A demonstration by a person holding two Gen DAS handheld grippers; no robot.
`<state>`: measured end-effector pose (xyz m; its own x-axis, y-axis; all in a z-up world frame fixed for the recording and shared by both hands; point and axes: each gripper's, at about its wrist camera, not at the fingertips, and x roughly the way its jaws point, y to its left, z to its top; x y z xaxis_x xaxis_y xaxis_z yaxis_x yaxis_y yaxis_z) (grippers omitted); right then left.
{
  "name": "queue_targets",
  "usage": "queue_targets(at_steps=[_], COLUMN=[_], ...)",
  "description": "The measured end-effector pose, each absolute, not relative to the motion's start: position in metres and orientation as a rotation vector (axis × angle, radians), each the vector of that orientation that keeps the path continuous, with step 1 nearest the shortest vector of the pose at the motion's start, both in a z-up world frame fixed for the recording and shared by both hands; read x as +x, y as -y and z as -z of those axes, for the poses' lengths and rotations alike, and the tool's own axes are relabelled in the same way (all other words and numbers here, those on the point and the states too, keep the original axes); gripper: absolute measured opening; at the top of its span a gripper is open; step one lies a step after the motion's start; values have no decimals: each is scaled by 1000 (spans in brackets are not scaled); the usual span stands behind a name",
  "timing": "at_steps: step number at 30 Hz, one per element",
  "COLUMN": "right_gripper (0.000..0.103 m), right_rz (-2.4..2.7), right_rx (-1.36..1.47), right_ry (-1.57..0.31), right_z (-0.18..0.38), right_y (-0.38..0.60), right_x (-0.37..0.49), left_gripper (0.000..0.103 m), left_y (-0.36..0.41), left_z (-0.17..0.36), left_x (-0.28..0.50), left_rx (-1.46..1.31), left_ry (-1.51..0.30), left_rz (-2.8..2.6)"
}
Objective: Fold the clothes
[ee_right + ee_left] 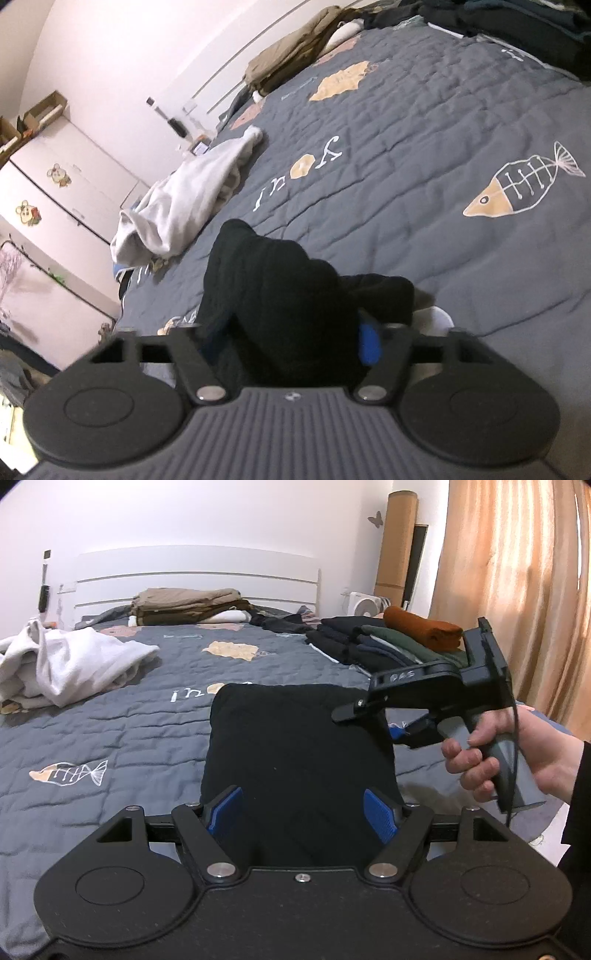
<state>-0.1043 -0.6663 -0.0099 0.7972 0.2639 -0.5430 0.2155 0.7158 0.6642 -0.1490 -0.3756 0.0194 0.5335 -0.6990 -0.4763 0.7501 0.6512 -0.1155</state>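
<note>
A black folded garment (pixel 295 738) lies on the grey quilt (pixel 129 738). My left gripper (pixel 303 812) hovers at its near edge, open. Both blue pads (pixel 225 812) show their inner faces and stand apart from the cloth. My right gripper (pixel 373 723), held by a hand (pixel 476 760), comes in from the right and bites the garment's right edge. In the right wrist view the black garment (pixel 280 288) bunches up between the fingers of the right gripper (pixel 291 339). One blue pad (pixel 369 347) shows there; the other is hidden by cloth.
A crumpled white garment (pixel 62 664) lies at the left of the bed. Folded tan clothes (pixel 184 605) sit by the headboard. A stack of dark folded clothes with an orange piece (pixel 421 627) on top is at the right. Curtains (pixel 517 590) hang beyond.
</note>
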Motion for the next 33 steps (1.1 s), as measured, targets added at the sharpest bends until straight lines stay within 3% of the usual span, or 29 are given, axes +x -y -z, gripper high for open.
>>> queue_targets(at_steps=[3, 11, 16, 21, 33], right_gripper=[30, 30, 36, 50, 53], right_rz=[-19, 25, 43, 65, 95], right_rx=[844, 706, 616, 592, 526], right_ry=[-645, -646, -657, -671, -664], right_z=[8, 12, 17, 16, -39], right_y=[674, 676, 669, 669, 657], right_x=[-108, -100, -95, -95, -164], left_gripper=[72, 71, 71, 70, 70], left_y=[370, 367, 373, 396, 406], left_z=[-19, 6, 26, 51, 65], left_x=[-156, -172, -180, -179, -180], left_rx=[86, 58, -91, -60, -88], left_ry=[-521, -601, -660, -776, -820], left_rz=[845, 879, 908, 901, 978])
